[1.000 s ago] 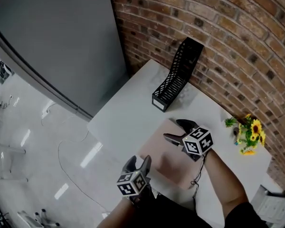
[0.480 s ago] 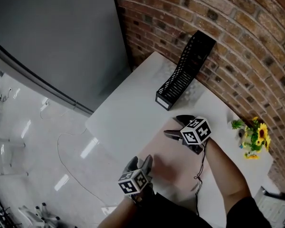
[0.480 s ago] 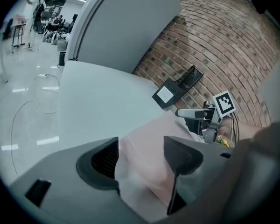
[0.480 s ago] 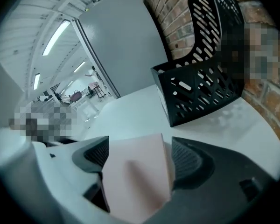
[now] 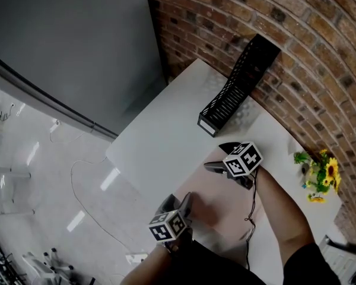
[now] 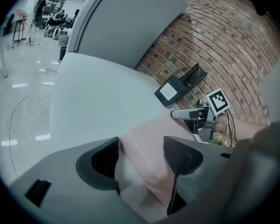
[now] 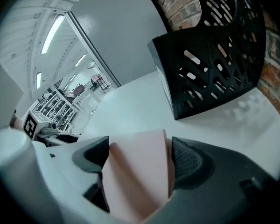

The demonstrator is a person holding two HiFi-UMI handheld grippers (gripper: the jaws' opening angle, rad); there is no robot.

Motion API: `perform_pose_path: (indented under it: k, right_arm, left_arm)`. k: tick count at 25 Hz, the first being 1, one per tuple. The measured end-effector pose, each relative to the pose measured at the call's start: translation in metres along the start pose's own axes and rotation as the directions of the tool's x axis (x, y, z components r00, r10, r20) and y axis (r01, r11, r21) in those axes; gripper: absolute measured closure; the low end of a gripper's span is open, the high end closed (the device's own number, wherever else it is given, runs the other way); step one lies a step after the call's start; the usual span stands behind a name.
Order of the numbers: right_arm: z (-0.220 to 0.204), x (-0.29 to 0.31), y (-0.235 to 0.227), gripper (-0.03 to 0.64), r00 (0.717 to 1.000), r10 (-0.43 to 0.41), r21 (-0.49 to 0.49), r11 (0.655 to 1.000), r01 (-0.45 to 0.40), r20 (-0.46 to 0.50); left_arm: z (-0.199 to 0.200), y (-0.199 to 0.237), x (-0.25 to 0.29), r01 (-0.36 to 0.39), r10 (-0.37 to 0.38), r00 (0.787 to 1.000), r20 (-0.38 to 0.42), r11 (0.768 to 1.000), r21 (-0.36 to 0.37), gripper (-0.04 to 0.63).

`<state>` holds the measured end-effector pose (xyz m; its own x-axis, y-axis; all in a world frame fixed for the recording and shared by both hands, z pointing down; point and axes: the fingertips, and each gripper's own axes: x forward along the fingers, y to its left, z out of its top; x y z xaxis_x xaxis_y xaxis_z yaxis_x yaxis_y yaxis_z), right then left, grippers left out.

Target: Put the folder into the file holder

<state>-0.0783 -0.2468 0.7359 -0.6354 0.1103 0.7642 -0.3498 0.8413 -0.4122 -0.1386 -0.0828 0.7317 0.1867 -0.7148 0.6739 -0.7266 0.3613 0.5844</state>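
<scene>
Right gripper (image 5: 213,157): just been opening wide, straddling far corner of folder (image 5: 219,189), pinching nothing | left gripper (image 5: 177,199): gaping likewise over near edge | folder: lying flat on table (image 5: 160,141), seeming to run lengthwise toward file holder (image 5: 237,88), standing beyond, nearer right gripper.

L gripper (image 5: 177,202) angled down-fwd, jaws apart, folder (image 5: 219,203) edge between, not pinched. R gripper (image 5: 216,158) ahead + right of L gripper, pitched down, jaws just been opening, now wide; folder corner between, not clamped. R forearm (image 5: 279,215) trails behind R gripper.
</scene>
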Motion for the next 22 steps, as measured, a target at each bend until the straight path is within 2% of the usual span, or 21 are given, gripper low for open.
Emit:
perform_pose_path:
  k: [13, 22]
  right_arm:
    - [0.003, -0.002, 0.002, 0.207, 1.0, -0.001, 0.0, 1.0, 0.001, 0.01]
    - [0.034, -0.038, 0.015, 0.209, 0.99, -0.042, -0.05, 0.998, 0.049, 0.136]
  left_arm:
    - [0.005, 0.0, 0.001, 0.003, -0.003, 1.0, 0.003, 1.0, 0.0, 0.306]
    - [0.036, -0.018, -0.017, 0.02, -0.028, 0.996, 0.086, 0.995, 0.096, 0.307]
